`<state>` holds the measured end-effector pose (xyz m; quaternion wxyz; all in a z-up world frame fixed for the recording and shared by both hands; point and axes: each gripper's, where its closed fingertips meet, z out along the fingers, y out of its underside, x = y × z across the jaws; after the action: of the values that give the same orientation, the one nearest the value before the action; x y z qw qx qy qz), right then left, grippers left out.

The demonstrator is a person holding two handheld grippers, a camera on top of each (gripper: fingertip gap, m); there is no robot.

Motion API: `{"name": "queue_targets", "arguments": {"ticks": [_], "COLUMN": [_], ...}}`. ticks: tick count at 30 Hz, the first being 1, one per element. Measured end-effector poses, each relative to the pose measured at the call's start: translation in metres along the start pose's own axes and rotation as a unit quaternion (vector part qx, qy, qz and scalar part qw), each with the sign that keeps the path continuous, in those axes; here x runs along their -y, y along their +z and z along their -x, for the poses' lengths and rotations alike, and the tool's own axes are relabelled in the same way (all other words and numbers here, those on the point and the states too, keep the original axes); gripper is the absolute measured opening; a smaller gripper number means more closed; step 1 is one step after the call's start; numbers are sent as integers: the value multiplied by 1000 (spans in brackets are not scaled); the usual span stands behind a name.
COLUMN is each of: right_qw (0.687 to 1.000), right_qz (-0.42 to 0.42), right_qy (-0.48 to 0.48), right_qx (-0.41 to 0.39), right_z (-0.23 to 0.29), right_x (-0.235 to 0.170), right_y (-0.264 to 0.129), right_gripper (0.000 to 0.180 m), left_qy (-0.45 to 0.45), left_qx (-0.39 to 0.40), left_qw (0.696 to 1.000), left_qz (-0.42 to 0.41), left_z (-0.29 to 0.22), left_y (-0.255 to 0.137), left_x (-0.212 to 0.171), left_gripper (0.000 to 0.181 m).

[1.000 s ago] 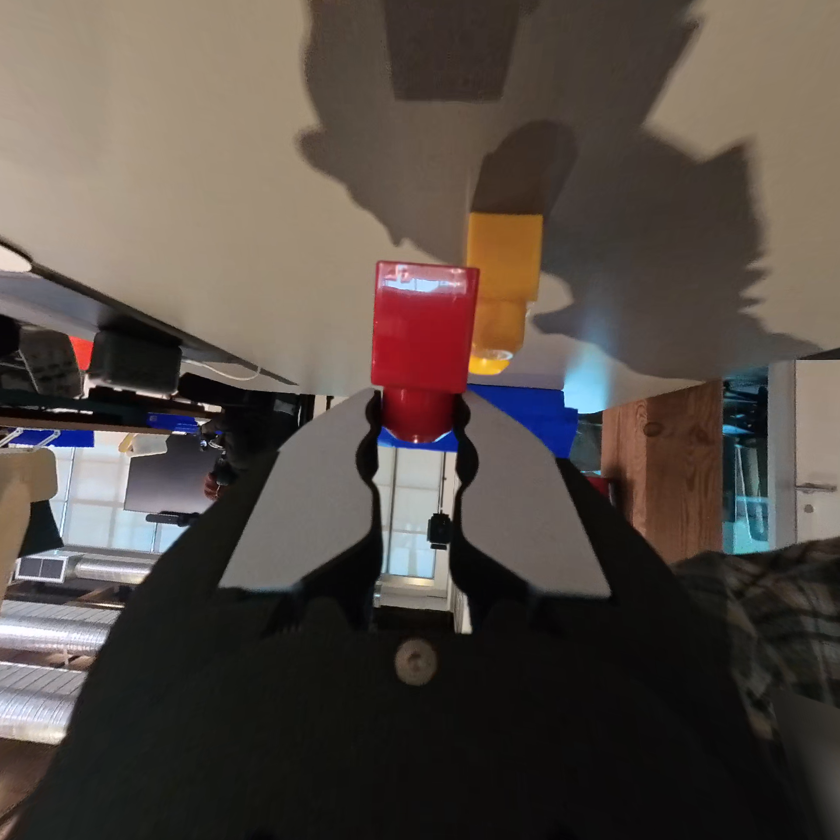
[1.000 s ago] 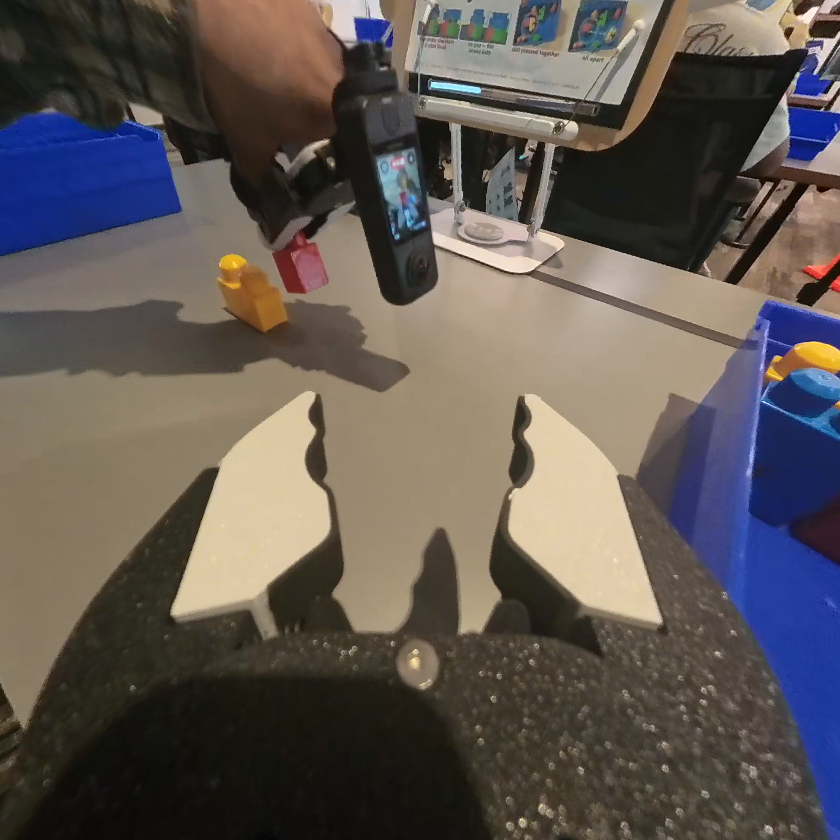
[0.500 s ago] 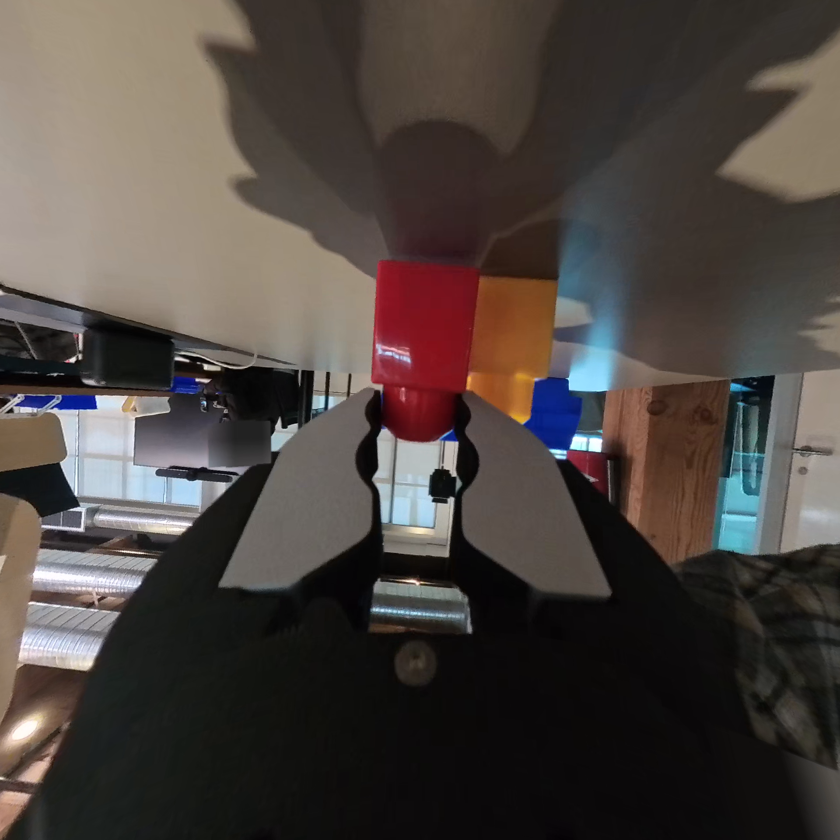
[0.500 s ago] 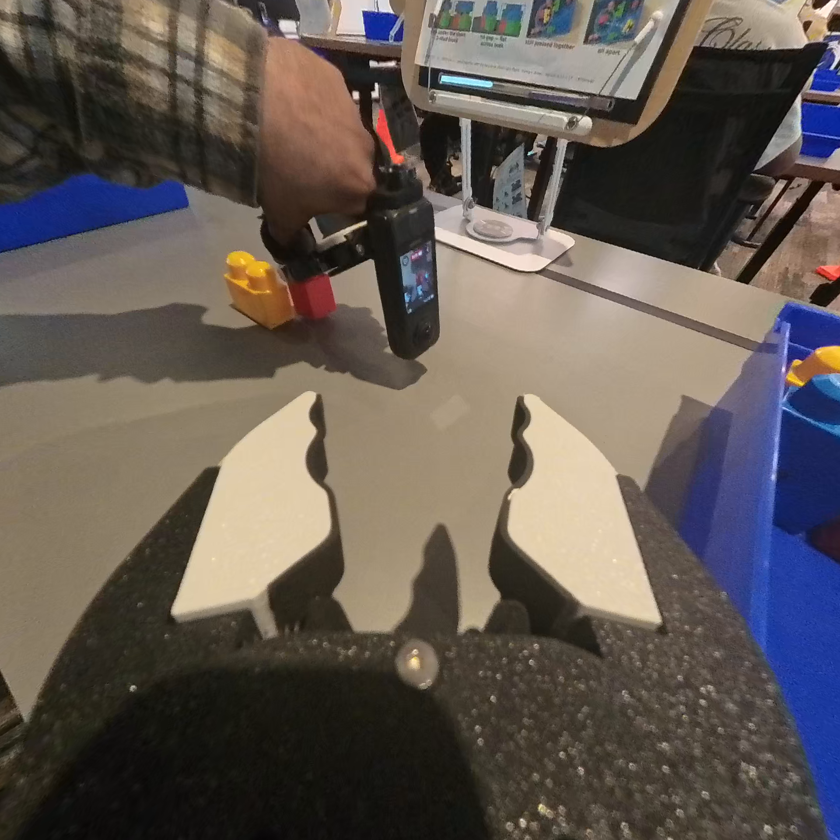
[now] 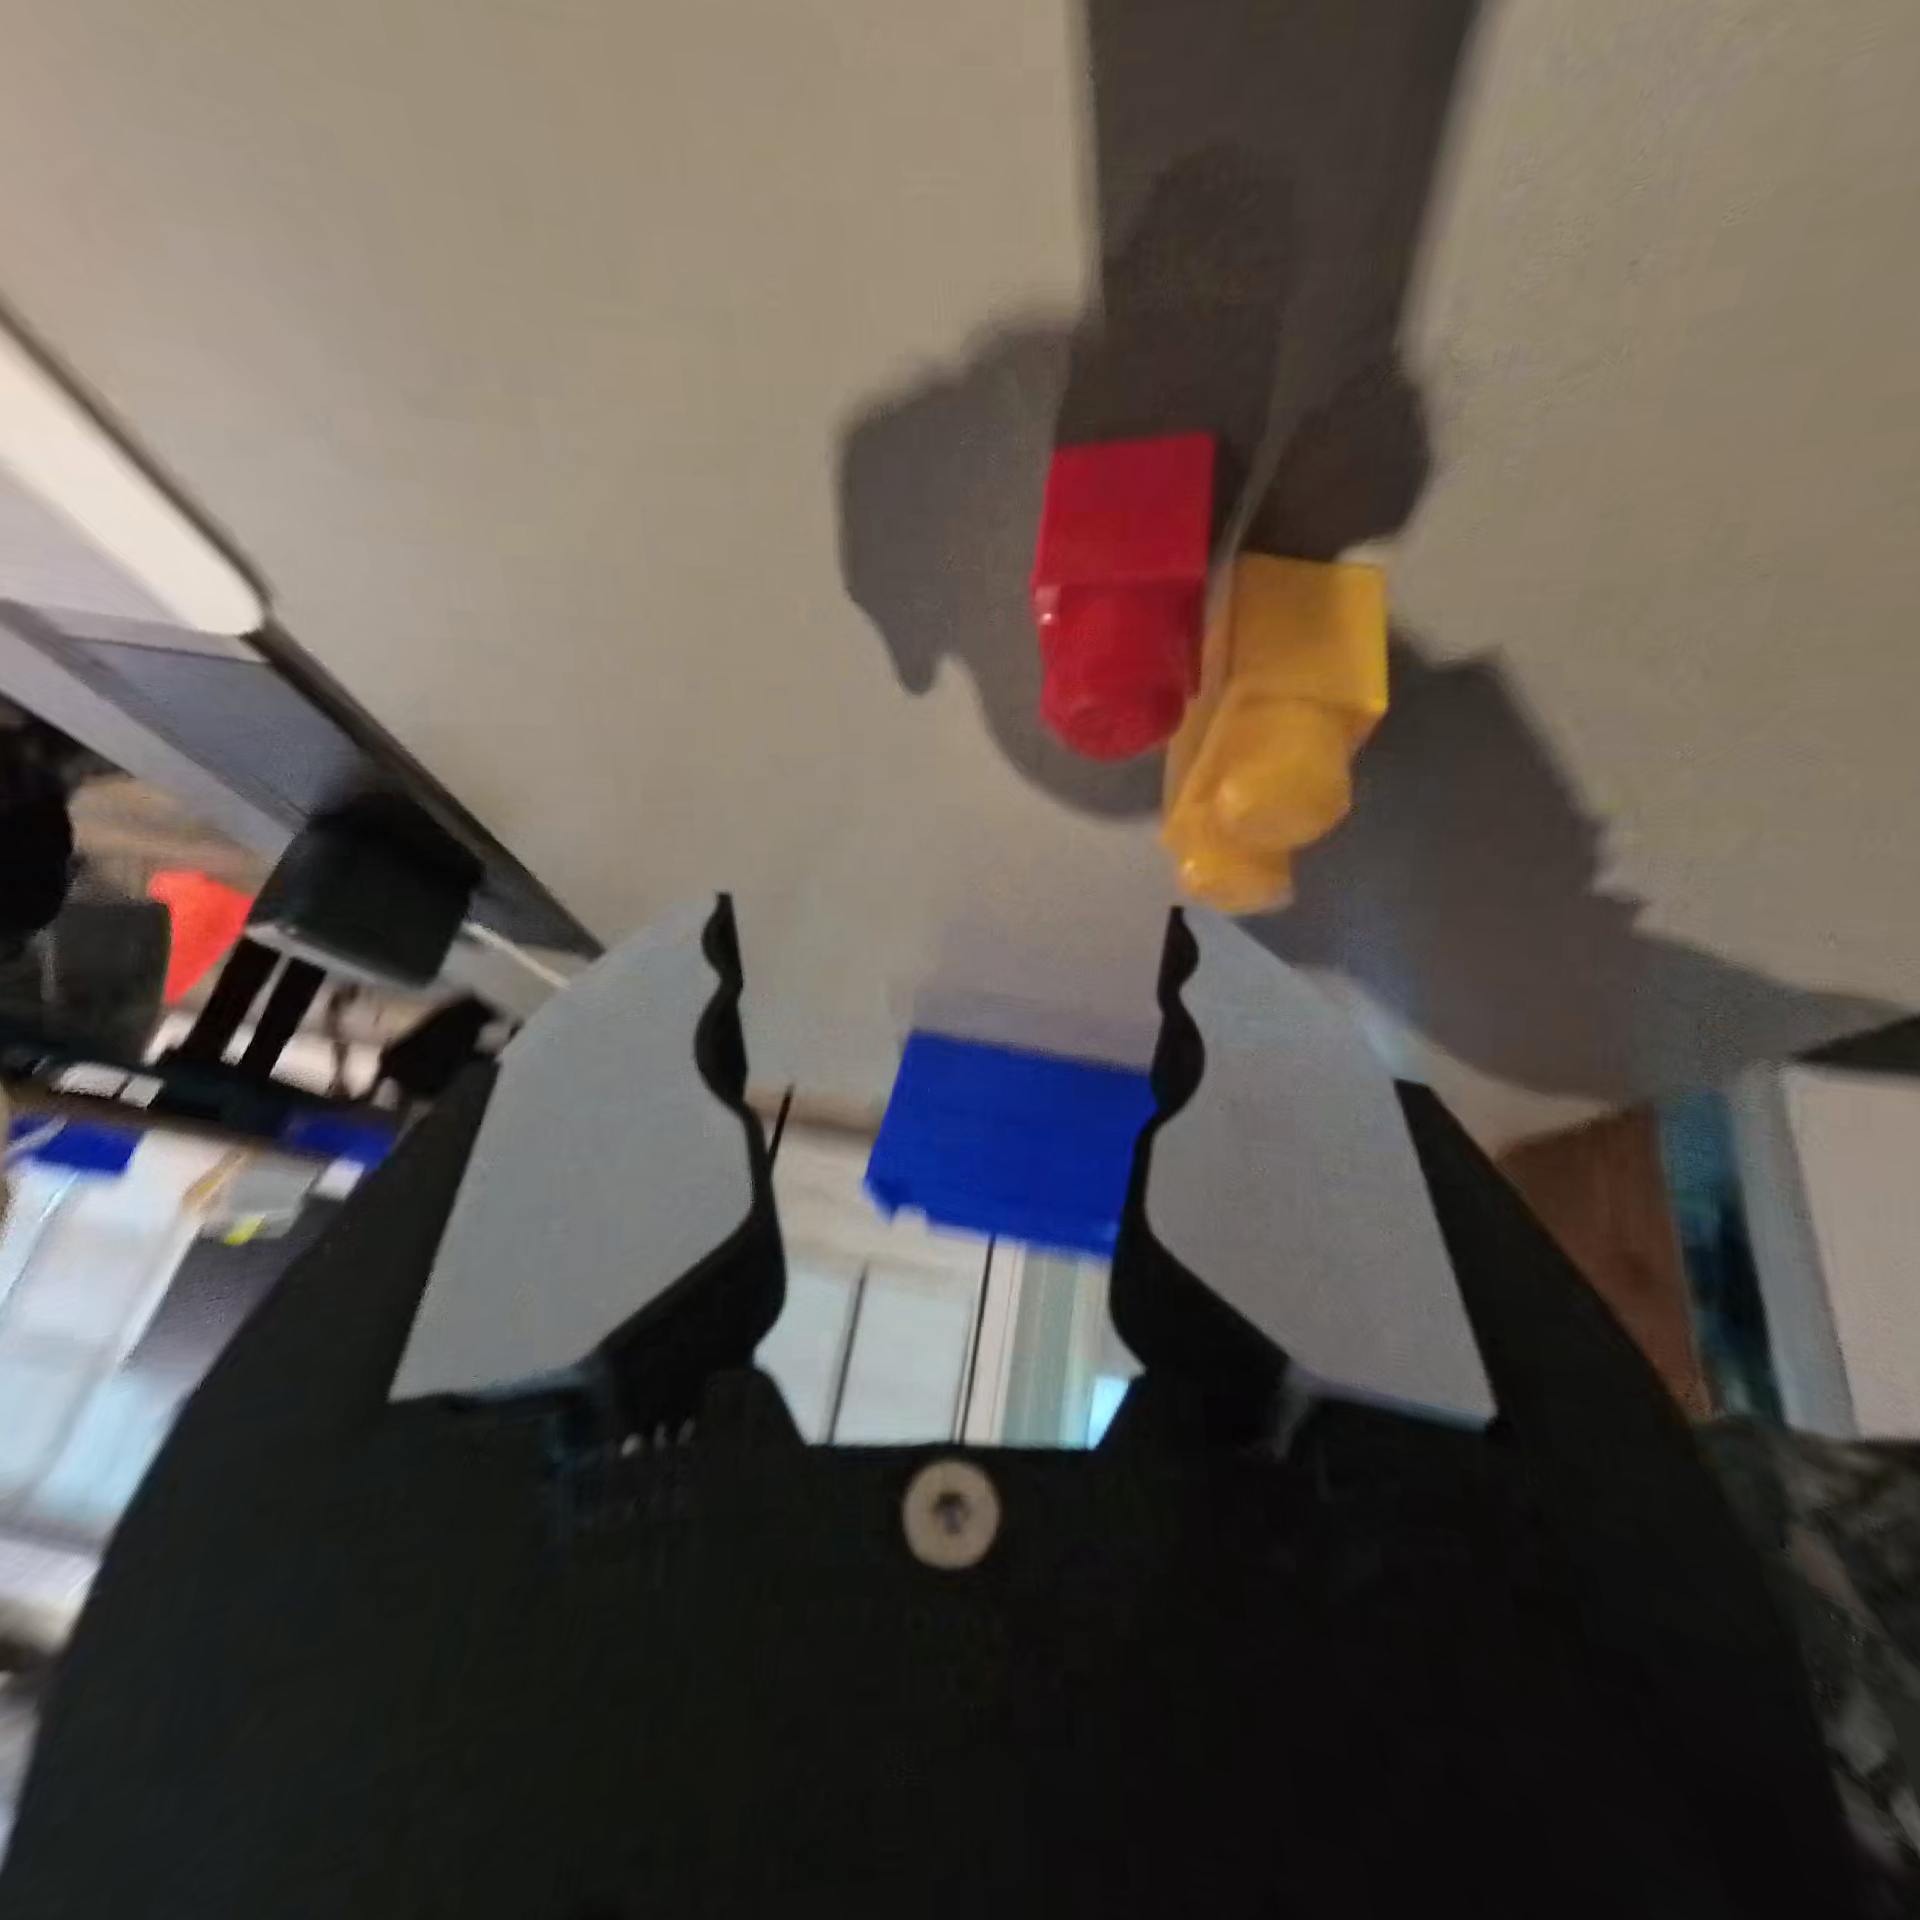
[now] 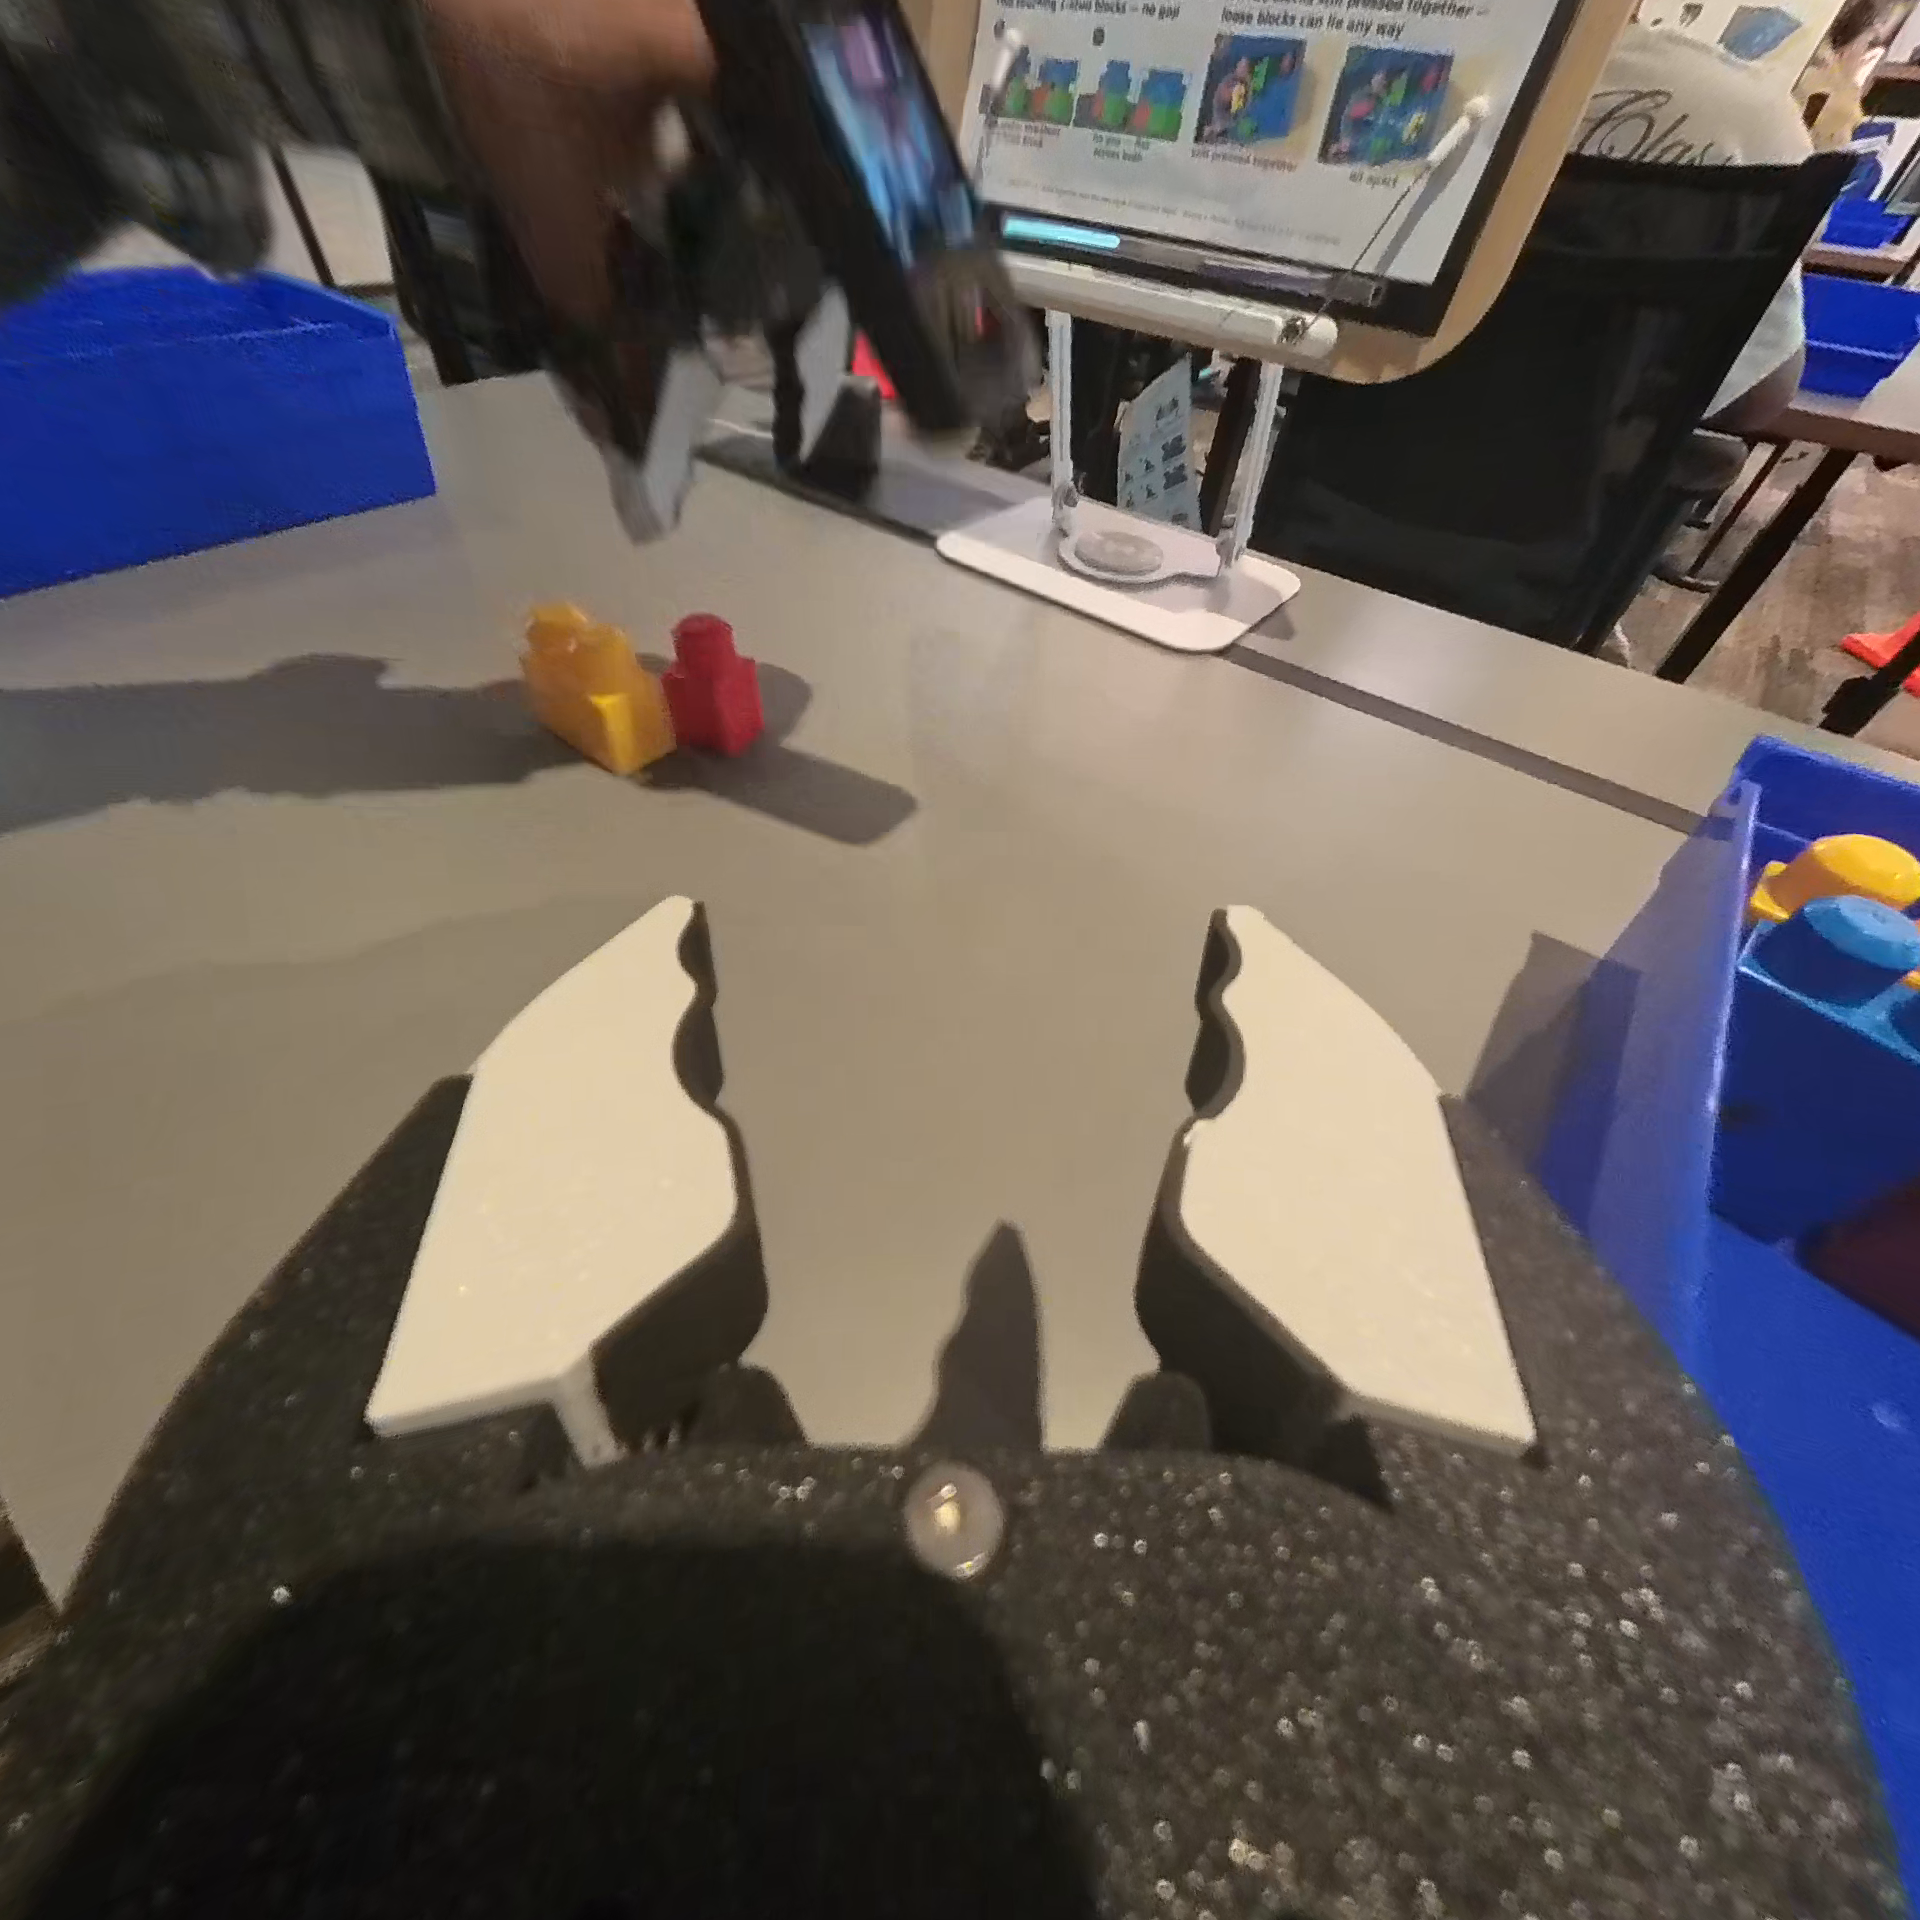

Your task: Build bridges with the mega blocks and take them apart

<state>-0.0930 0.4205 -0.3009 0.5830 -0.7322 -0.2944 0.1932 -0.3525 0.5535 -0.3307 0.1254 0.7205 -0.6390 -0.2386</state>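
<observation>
We see the red block (image 6: 715, 686) and yellow block (image 6: 594, 681) touching side by side on the grey table (image 6: 1039, 831). Our left gripper (image 5: 945, 925) hangs above them, jaws apart and empty. Our right gripper (image 6: 956, 925) is spread too, empty, well apart from the pair, which lies ahead to its left; the left is nearer, while the blue bin (image 6: 1683, 1039) of spare blocks sits at our right

Motion blur smears the left gripper (image 6: 727, 416); the blue bin (image 6: 1704, 1039) is cut off.
</observation>
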Motion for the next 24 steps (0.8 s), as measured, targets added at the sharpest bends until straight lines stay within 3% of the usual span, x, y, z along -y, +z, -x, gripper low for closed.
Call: {"name": "queue_targets", "arguments": {"ticks": [3,5,8,11,15,20,24], "right_qw": [1000,1000,1000,1000,1000,998,997], "right_qz": [-1,-1,-5,-6,5,22,38], "right_qy": [-6,-7,-3,3,-9,-27,-45], "right_qx": [1,2,6,18,29,46,52], "right_z": [0,0,0,4,12,29,39], "right_x": [3,3,5,10,17,28,37], "right_y": [-2,-2,2,10,26,47,62], "right_gripper": [89,89,88,88,88,88,88], "left_qy": [-56,-126,-238,-339,-436,-488,-474], "left_qx": [3,14,50,68,44,12,8], "left_qw": [966,907,822,775,731,701,723], "left_qz": [-252,-401,-515,-529,-524,-519,-502], "left_z": [15,26,34,20,-16,-53,-80], "left_y": [-50,-78,-74,-16,71,140,166], "left_x": [-38,-89,-196,-293,-365,-388,-385], "left_gripper": [80,79,74,71,68,65,62]}}
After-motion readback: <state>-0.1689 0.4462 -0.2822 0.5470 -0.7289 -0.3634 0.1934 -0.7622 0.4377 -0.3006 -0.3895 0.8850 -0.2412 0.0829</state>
